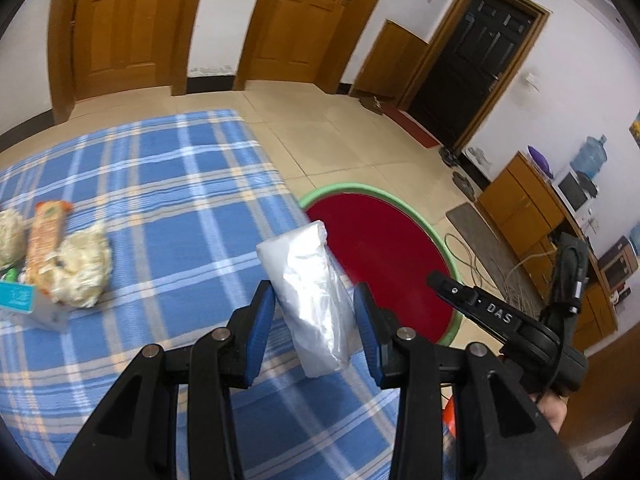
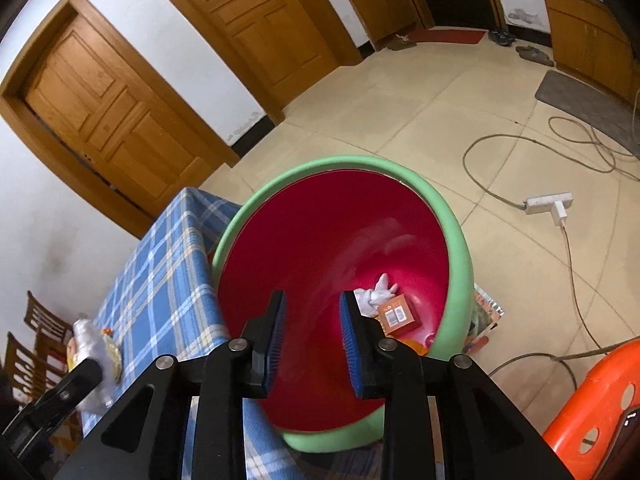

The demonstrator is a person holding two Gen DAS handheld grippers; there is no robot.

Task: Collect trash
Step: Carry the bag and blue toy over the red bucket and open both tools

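The left gripper [image 1: 314, 330] clamps a crinkly clear plastic package [image 1: 310, 296] between its blue pads, the package standing up out of the jaws and tilted toward the bin. It hangs over the edge of the tabletop [image 1: 168, 184], which is covered in a blue plaid cloth. Just beyond that edge sits the trash bin [image 1: 450, 240], green-rimmed with a red inside.

Over on the right wrist view, the right gripper [image 2: 312, 340] is poised directly above the bin's mouth [image 2: 460, 240], jaws narrowly parted with nothing between the pads. Down at the bottom of the bin lie an orange box [image 2: 400, 314] and a crumpled white tissue [image 2: 376, 292], touching each other.

Back on the tabletop, far left in the left wrist view, more trash waits: an orange snack wrapper [image 1: 46, 240] lying between two crumpled pale wads [image 1: 86, 270], with a teal-and-white carton [image 1: 18, 296] near them at the frame edge.

The right gripper's black body [image 1: 496, 316] shows at the right of the left wrist view, over the bin. On the tiled floor [image 2: 400, 120] a power strip [image 2: 548, 202] and grey cables lie well apart from the bin, and an orange plastic stool [image 2: 600, 400] sits at lower right.
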